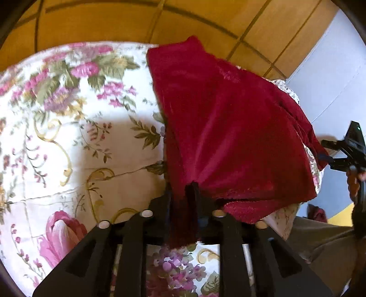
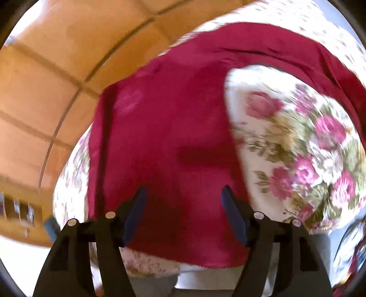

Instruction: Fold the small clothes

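A dark red cloth (image 1: 228, 125) lies on a floral bedspread (image 1: 68, 114), near its right edge. My left gripper (image 1: 183, 196) is shut on a bunched fold of the cloth's near edge. The fabric tents up toward the jaws, and a strip of it hangs down between the fingers. In the blurred right wrist view the same red cloth (image 2: 171, 114) spreads over the bedspread (image 2: 297, 148). My right gripper (image 2: 184, 198) stands open just above it, blue pads wide apart and pressing on nothing. The right tool's black body (image 1: 350, 146) shows at the far right of the left wrist view.
Orange floor tiles (image 1: 137, 18) lie beyond the bed and fill the left of the right wrist view (image 2: 45, 68). A pale grey panel (image 1: 320, 68) stands at the right. A person's trouser leg (image 1: 320, 239) is close to the bed's near corner.
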`<state>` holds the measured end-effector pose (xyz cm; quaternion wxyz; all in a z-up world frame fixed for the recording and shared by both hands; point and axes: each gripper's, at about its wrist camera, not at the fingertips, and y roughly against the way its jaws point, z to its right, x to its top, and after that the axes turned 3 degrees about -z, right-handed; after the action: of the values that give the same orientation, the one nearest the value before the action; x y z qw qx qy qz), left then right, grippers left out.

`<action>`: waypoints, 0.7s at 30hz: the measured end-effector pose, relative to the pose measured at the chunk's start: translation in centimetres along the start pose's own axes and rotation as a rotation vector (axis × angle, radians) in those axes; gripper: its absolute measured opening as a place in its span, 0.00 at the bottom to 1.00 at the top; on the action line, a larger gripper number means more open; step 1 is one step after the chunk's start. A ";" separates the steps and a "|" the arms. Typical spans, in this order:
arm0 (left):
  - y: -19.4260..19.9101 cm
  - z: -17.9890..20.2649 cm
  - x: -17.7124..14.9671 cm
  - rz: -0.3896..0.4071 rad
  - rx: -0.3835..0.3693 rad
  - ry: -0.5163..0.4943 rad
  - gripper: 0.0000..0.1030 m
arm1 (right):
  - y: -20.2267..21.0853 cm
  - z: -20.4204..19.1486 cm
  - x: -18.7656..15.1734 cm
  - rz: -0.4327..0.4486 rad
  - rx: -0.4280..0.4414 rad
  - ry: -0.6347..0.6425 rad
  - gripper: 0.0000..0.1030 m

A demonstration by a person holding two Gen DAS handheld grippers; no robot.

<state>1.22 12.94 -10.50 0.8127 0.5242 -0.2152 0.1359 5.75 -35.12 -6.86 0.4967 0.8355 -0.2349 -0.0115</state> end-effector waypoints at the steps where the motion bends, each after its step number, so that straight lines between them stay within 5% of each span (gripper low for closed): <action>1: 0.2 0.3 -0.2 0.011 0.028 -0.013 0.49 | -0.4 0.6 0.2 -0.001 -0.011 -0.037 0.65; 2: 0.5 0.6 -0.2 0.027 0.049 -0.015 0.63 | -0.8 1.5 0.5 -0.004 -0.027 -0.074 0.66; 7: 3.3 0.8 0.9 0.176 0.093 0.047 0.68 | -1.9 2.8 0.4 0.001 -0.115 -0.119 0.66; 9: 3.9 1.1 1.2 0.201 0.070 0.047 0.77 | -1.8 2.5 0.3 0.023 -0.102 -0.099 0.66; 13: 2.8 4.1 2.4 0.189 0.055 -0.061 0.83 | -1.0 -0.8 -0.5 0.148 -0.154 0.044 0.96; 15: 0.8 7.0 3.0 0.163 0.099 -0.176 0.90 | -1.4 -2.1 -0.7 0.167 -0.222 0.125 0.96; 19: -4.5 9.8 3.0 0.066 0.275 -0.362 0.89 | -3.7 -3.4 -1.3 0.135 -0.265 0.189 0.97; 21: -6.1 9.8 2.6 0.010 0.268 -0.399 0.58 | -5.2 -3.3 -1.5 0.089 -0.278 0.182 0.97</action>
<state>4.16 1.53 -10.54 0.6764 0.6429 -0.3540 0.0613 7.22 -29.70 -9.84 0.6265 0.7452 -0.2221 0.0537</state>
